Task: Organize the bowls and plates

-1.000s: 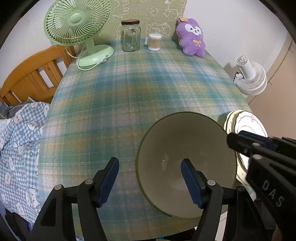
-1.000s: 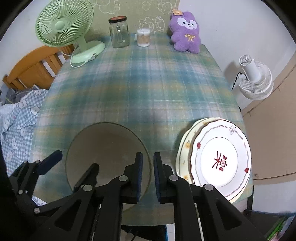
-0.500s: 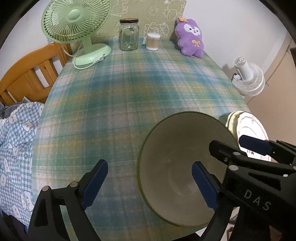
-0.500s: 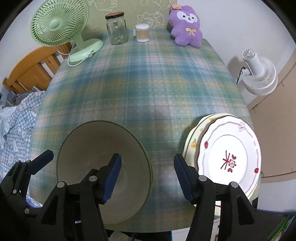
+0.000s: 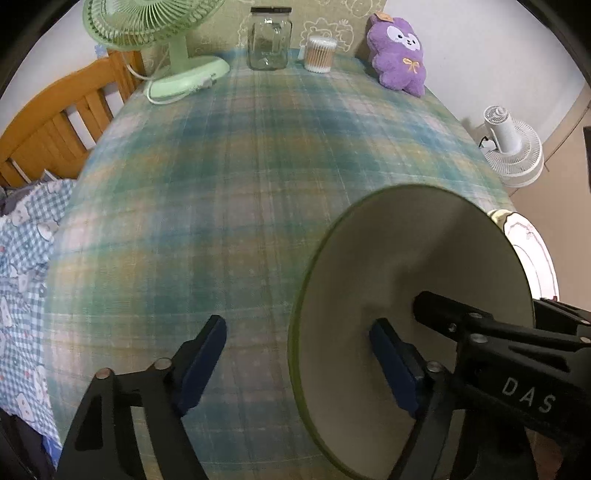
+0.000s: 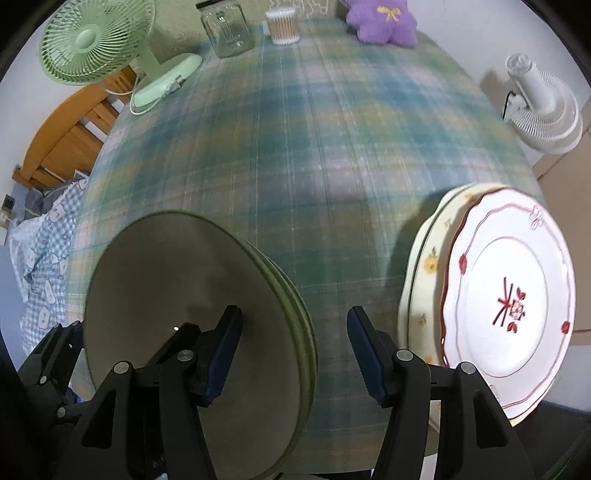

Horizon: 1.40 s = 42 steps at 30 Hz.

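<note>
A stack of beige bowls with green rims (image 5: 406, 266) (image 6: 177, 280) sits near the front edge of the plaid-covered table (image 5: 221, 184). My left gripper (image 5: 299, 358) straddles the stack's left rim, with one pad inside the top bowl and one outside. Its jaws are closing and no pad touches the rim. My right gripper (image 6: 295, 350) straddles the right rim the same way and is open, clear of the rim. It also shows as a black body (image 5: 480, 332) across the bowl. To the right, a white plate with red flowers (image 6: 509, 302) lies on a cream plate (image 6: 424, 266).
At the table's far end stand a green fan (image 5: 155, 22), a glass jar (image 5: 269, 40), a cotton-swab tub (image 5: 319, 53) and a purple plush (image 5: 399, 55). A white floor fan (image 6: 543, 110) is off the right side. A wooden frame (image 5: 55, 122) and checked cloth (image 5: 26, 258) are at left.
Both grippers have sunk toward the bowls. The right gripper went from shut to open and now spans the right rim. The left opened wider, then narrowed a little.
</note>
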Each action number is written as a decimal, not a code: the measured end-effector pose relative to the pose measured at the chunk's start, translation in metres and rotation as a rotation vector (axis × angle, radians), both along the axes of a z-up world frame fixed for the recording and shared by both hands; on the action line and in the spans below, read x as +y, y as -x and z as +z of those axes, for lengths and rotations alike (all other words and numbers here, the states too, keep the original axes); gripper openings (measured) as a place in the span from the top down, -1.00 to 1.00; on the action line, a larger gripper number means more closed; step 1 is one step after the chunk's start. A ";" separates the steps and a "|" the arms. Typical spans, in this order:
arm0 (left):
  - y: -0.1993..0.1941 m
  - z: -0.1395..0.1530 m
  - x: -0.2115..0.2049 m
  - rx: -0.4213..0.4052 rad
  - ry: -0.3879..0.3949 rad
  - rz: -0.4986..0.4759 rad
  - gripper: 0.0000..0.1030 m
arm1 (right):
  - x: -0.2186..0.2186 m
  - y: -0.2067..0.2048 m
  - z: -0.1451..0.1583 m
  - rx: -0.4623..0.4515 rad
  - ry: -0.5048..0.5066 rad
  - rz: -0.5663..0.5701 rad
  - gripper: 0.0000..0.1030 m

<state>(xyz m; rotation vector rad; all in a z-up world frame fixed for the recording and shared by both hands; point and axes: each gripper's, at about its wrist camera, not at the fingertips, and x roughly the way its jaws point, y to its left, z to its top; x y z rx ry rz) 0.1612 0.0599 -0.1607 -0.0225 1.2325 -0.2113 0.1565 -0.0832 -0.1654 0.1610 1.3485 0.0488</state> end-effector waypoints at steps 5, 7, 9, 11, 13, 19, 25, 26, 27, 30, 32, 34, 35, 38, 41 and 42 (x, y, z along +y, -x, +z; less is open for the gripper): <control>-0.002 -0.001 0.000 -0.007 0.011 -0.012 -0.53 | -0.005 0.001 -0.005 0.002 -0.058 -0.021 -0.21; -0.002 -0.001 0.000 -0.008 0.010 -0.018 -0.53 | -0.007 0.003 -0.006 -0.002 -0.082 -0.049 -0.20; -0.001 0.000 0.000 -0.010 0.009 -0.023 -0.47 | -0.007 0.003 -0.008 -0.005 -0.100 -0.062 -0.17; -0.001 0.001 -0.002 -0.008 0.010 -0.034 -0.36 | -0.007 0.004 -0.007 -0.007 -0.106 -0.066 0.01; -0.001 0.003 -0.005 -0.006 0.014 -0.059 -0.18 | -0.002 0.004 -0.004 -0.014 -0.120 -0.055 0.18; 0.002 0.005 -0.010 -0.018 0.015 -0.096 0.13 | 0.006 0.005 -0.001 -0.022 -0.076 -0.043 0.17; 0.002 0.008 -0.012 -0.026 -0.005 -0.113 0.15 | 0.007 0.007 0.002 -0.024 -0.042 -0.069 0.17; 0.002 0.008 -0.013 -0.026 -0.009 -0.123 0.15 | 0.007 0.008 0.002 -0.024 -0.034 -0.075 0.17; 0.003 0.009 -0.013 -0.027 -0.010 -0.130 0.15 | 0.007 0.009 0.003 -0.024 -0.027 -0.081 0.17; 0.004 0.011 -0.015 -0.028 -0.022 -0.148 0.16 | 0.006 0.013 0.004 -0.018 -0.027 -0.096 0.17; 0.005 0.013 -0.016 -0.025 -0.026 -0.153 0.16 | 0.005 0.014 0.005 -0.010 -0.029 -0.105 0.17; 0.006 0.017 -0.020 -0.028 -0.026 -0.163 0.16 | 0.002 0.017 0.008 -0.008 -0.026 -0.113 0.17; 0.007 0.020 -0.024 -0.032 -0.027 -0.170 0.16 | 0.001 0.018 0.010 -0.009 -0.023 -0.118 0.17; 0.007 0.028 -0.031 -0.044 -0.029 -0.175 0.16 | -0.006 0.019 0.018 -0.015 -0.024 -0.129 0.17; 0.008 0.037 -0.039 -0.058 -0.040 -0.166 0.16 | -0.013 0.020 0.028 -0.027 -0.031 -0.122 0.17; 0.008 0.041 -0.042 -0.062 -0.046 -0.161 0.16 | -0.016 0.019 0.031 -0.031 -0.036 -0.118 0.17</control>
